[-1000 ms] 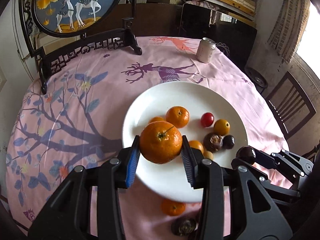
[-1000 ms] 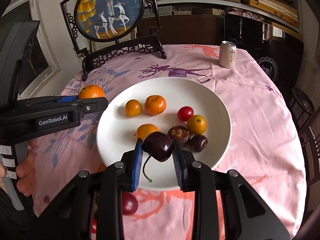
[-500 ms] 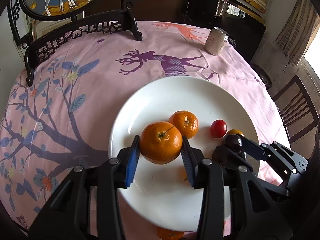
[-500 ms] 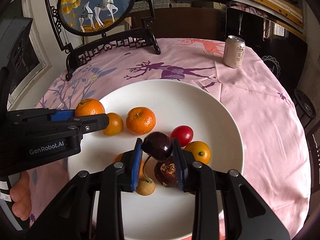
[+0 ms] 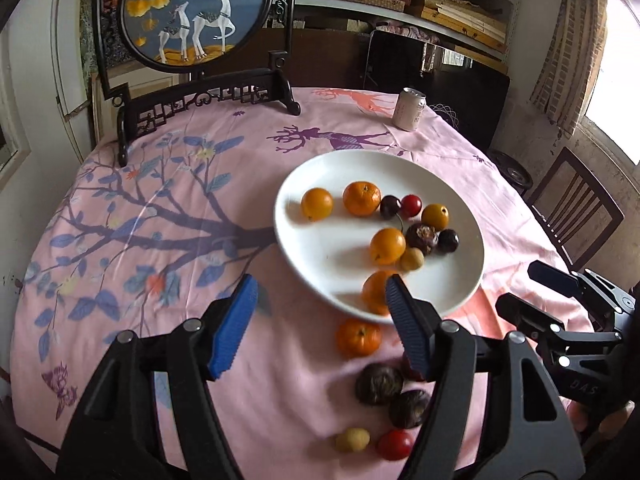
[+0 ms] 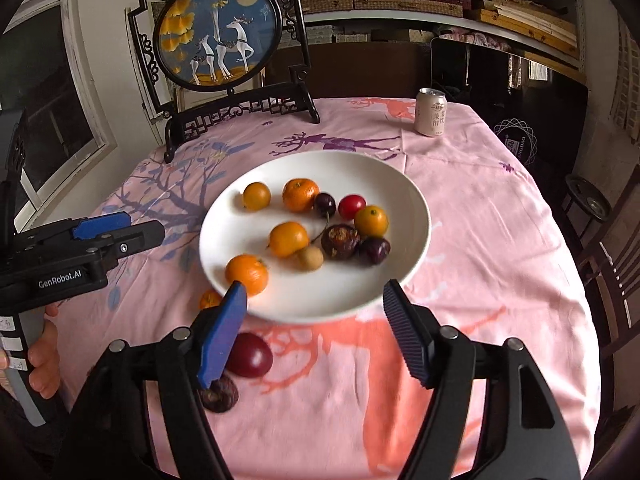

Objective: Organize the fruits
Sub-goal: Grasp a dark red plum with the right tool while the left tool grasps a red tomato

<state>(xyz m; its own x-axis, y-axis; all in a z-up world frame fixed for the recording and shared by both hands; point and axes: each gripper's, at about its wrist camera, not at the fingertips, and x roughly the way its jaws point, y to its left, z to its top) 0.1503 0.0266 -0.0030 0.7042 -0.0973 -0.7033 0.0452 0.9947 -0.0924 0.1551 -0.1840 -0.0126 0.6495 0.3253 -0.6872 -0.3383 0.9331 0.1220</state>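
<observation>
While both tools hang over the near part of the tabletop [image 6: 500,216], each stands with its jaws spread wide and nothing between them. The left tool [image 5: 320,320] sits over bare pink cloth just left of the near rim of the white plate [image 5: 320,264]; the right tool [image 6: 312,320] straddles the plate's near edge.

On the plate lie two mandarins: one at the far side [image 6: 301,195] and one close to the near-left rim [image 6: 246,274]. Between them are three small orange fruits, a dark cherry [image 6: 325,204] touching the far mandarin, a red cherry tomato [image 6: 352,207], a brown wrinkled fruit [image 6: 340,242], a dark purple one [image 6: 374,251] and a pale longan [image 6: 310,258]. The plate's near-right part is bare.

Off the plate, near its near rim, lie another mandarin [image 5: 358,336], two dark wrinkled fruits [image 5: 380,384], a pale longan [image 5: 352,440] and a red tomato [image 5: 395,445]. In the right wrist view a red plum [image 6: 250,356] lies just beside that tool's left finger.

Far off stand a framed deer screen [image 6: 218,36] and a drink can [image 6: 430,112], well apart from the plate, with open cloth to the left and right.
</observation>
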